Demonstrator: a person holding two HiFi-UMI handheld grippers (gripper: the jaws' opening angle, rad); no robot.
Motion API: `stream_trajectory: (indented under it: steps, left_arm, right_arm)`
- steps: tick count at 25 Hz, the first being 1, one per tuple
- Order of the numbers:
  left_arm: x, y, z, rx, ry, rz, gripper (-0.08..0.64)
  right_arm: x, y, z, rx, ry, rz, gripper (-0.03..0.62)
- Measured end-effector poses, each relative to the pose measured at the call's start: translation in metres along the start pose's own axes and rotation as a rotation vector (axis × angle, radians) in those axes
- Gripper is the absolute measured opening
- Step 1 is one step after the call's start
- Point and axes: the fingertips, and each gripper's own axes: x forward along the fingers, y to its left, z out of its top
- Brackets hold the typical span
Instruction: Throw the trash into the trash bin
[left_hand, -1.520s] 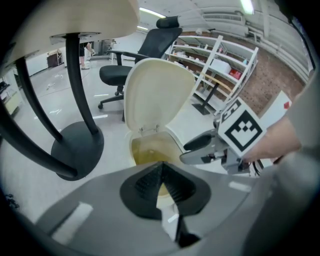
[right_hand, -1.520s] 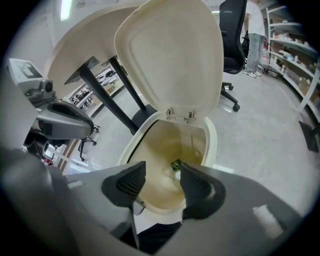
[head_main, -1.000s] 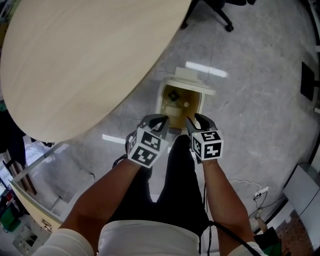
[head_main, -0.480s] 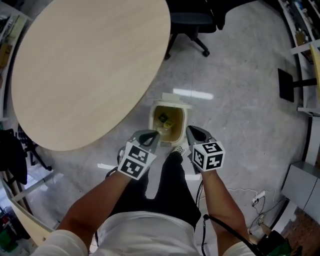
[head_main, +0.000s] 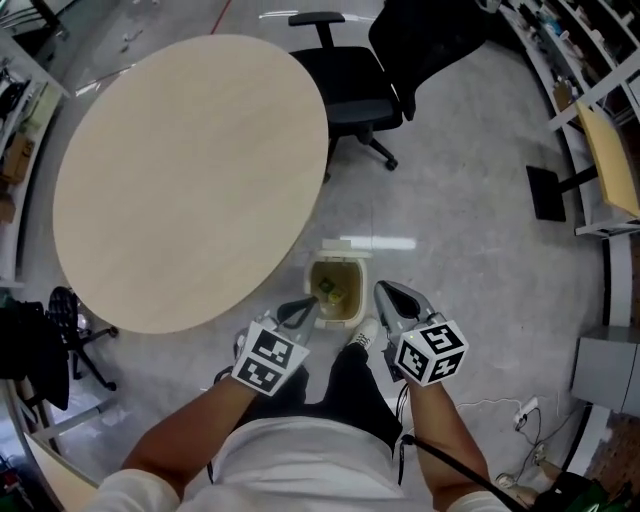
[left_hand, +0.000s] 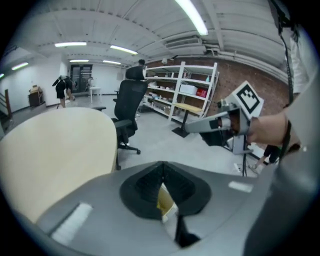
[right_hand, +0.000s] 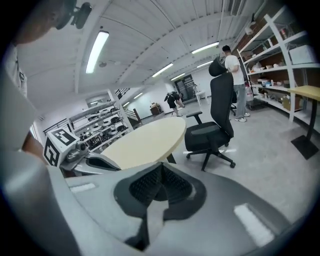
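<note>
Noting a cream trash bin (head_main: 361, 290) standing open on the grey floor (head_main: 460, 220), lid tipped back on the side away from the person; recording trash (head_main: 326, 289) lying inside the trash bin, one dark piece and one yellowish-green piece against the yellow interior; placing a round pale-wood table (head_main: 190, 180) just beside the trash bin, to its left in the head view; placing a black office chair (head_main: 345, 80) beyond the trash bin, well apart from it.

Finding the left gripper (head_main: 306, 305) held over the near-left rim of the trash bin, pointing down and forward; seeing its fingertips (left_hand: 150, 182) meeting at the tip, with nothing visibly gripped; noting a thin yellow-and-cream sliver showing through the slit lower between the pads, too small to identify with certainty.

Finding the right gripper (head_main: 386, 291) held just to the right of the trash bin, clear of its rim; seeing its fingertips (right_hand: 175, 185) pressed together, having just been closing, with nothing between them; noting both marker cubes turned up towards the head camera.
</note>
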Motion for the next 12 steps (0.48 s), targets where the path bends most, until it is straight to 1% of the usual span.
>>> stream_trajectory:
  steps: [2, 4, 9, 12]
  left_arm:
    - [-0.011, -0.005, 0.017, 0.057, -0.028, -0.012, 0.008]
    - [-0.022, -0.007, 0.032, 0.083, -0.059, -0.030, 0.008]
    - [-0.054, -0.008, 0.060, 0.076, -0.140, -0.060, 0.008]
    - [-0.070, -0.002, 0.080, 0.089, -0.200, -0.050, 0.008]
  right_arm:
    - [-0.008, 0.010, 0.014, -0.023, -0.018, -0.004, 0.002]
    - [-0.014, 0.022, 0.025, -0.054, -0.028, -0.004, 0.002]
    - [-0.033, 0.052, 0.054, -0.101, -0.077, -0.001, 0.002]
    - [-0.045, 0.068, 0.074, -0.143, -0.120, -0.006, 0.002]
